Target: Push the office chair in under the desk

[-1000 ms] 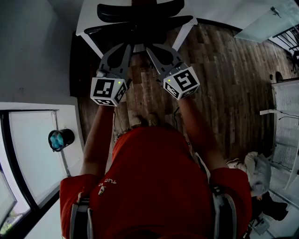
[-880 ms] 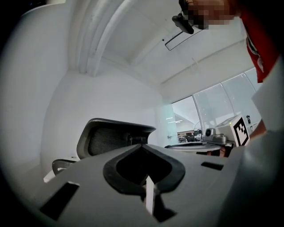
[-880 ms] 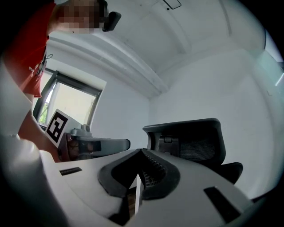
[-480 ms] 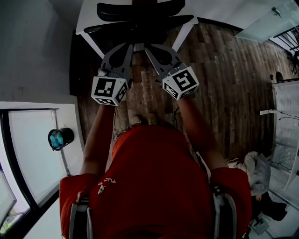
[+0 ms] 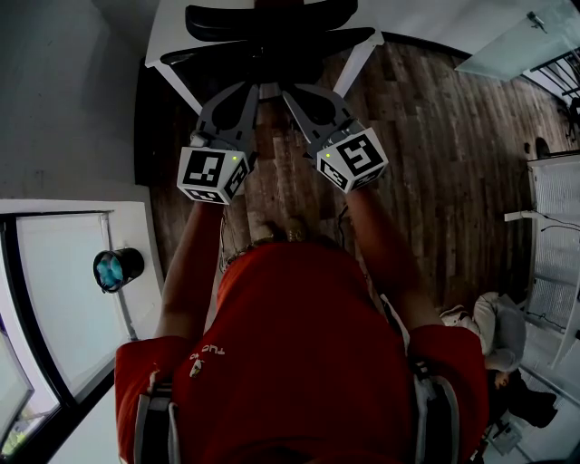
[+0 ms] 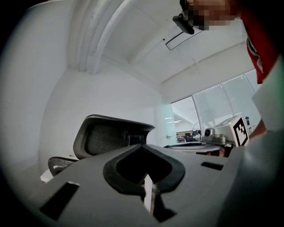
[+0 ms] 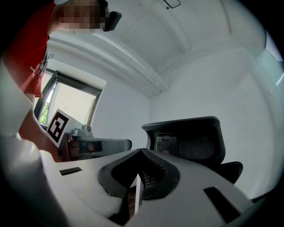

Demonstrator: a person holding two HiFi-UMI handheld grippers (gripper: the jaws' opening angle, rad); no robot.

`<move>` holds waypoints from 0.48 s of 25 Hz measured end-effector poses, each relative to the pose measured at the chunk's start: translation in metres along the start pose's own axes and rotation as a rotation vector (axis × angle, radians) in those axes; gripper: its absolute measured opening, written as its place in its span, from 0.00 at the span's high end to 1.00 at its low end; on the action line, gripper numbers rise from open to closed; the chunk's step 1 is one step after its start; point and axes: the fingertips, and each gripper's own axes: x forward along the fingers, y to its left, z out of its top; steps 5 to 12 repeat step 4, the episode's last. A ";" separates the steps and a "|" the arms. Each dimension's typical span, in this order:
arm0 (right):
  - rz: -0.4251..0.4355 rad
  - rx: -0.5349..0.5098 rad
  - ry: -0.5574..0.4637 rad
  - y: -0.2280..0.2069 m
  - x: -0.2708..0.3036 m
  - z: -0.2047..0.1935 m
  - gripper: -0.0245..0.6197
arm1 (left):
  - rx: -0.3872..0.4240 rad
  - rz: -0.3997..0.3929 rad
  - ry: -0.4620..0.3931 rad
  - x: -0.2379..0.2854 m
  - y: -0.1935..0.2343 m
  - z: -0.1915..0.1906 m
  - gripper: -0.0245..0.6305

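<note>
You're holding left gripper (image 5: 255,89) and right gripper (image 5: 286,91) fully closed, both empty, aiming at the black office chair (image 5: 270,19) sitting against the white desk (image 5: 171,25).

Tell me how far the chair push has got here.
Done: the office chair stands up against the white desk, overlapping the desktop in the head view; how far the seat is under cannot be told. In hand: left gripper and right gripper, both shut and empty, point at its backrest without touching it. Left: perhaps a last nudge, if any.
</note>
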 end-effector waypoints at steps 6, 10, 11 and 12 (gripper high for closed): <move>0.000 -0.001 0.005 -0.002 -0.002 -0.001 0.92 | -0.001 0.001 0.001 0.002 -0.001 -0.001 0.95; 0.000 -0.001 0.005 -0.002 -0.002 -0.001 0.92 | -0.001 0.001 0.001 0.002 -0.001 -0.001 0.95; 0.000 -0.001 0.005 -0.002 -0.002 -0.001 0.92 | -0.001 0.001 0.001 0.002 -0.001 -0.001 0.95; 0.000 -0.001 0.005 -0.002 -0.002 -0.001 0.92 | -0.001 0.001 0.001 0.002 -0.001 -0.001 0.95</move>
